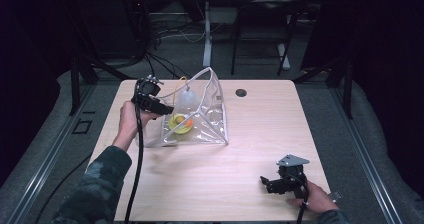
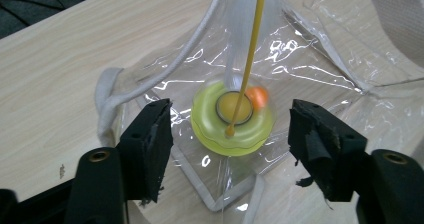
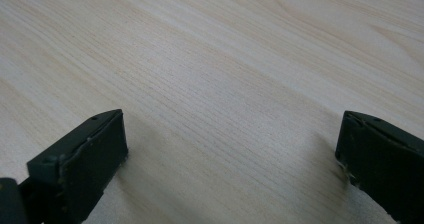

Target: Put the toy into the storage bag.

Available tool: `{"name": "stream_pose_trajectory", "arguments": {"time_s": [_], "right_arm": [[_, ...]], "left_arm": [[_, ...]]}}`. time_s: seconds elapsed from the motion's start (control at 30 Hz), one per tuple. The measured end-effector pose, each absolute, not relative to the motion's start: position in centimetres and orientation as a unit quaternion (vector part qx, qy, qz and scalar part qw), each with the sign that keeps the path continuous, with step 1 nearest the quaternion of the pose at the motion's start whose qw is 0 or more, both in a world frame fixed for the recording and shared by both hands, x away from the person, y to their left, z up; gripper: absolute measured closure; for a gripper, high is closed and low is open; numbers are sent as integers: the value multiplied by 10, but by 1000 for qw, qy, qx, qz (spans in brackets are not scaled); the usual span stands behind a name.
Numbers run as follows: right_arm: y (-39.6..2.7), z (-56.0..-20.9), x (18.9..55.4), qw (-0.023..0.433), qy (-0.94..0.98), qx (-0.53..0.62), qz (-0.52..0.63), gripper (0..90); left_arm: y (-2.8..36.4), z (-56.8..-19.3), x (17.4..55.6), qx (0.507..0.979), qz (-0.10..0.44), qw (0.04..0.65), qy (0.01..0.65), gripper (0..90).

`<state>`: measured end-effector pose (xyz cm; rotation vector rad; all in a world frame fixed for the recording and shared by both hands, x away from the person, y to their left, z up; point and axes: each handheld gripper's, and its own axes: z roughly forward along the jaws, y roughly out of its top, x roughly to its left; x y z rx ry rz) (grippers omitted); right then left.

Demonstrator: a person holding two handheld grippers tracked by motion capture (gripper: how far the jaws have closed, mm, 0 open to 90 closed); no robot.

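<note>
High view: a clear bag [image 1: 200, 115] stands on the bench [image 1: 240, 159] near its far-left corner, its mouth gaping toward the left edge. Inside lies a yellow-green disc [image 1: 180, 123] with an orange spot. The left tool [image 1: 159, 105] hangs at the bag's mouth, held in the person's left hand [image 1: 128, 121], cable trailing back over the near edge. The right tool [image 1: 266, 183] lies near the near-right corner, pointing toward the left edge, with the right hand [image 1: 314, 198] on it.

Left gripper view: the left tool [image 2: 230, 134] is released, its jaws set wide apart and gripping nothing. The disc [image 2: 232, 118] sits between and beyond them, on the bag's floor, touching neither jaw. A thin yellow cord [image 2: 252, 49] drops from above to the disc's middle. The bag's white rim [image 2: 107, 91] curls by the left jaw, and creased clear film [image 2: 320, 59] spreads to the right.

Right gripper view: the right tool [image 3: 232, 154] is released too, jaws wide, with bare wood [image 3: 225, 74] between them.
</note>
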<state>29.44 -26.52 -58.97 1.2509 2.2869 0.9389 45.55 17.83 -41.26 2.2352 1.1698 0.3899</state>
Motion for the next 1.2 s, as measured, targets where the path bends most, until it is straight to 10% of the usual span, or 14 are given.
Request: {"name": "stream_pose_trajectory", "arguments": {"time_s": [0.8, 1.2], "right_arm": [[-265, -590, 294, 185, 811, 444, 333, 0], [-265, -590, 295, 185, 809, 444, 338, 0]], "left_arm": [[237, -390, 412, 806, 185, 300, 475, 16], [274, -412, 382, 785, 193, 307, 503, 0]]}}
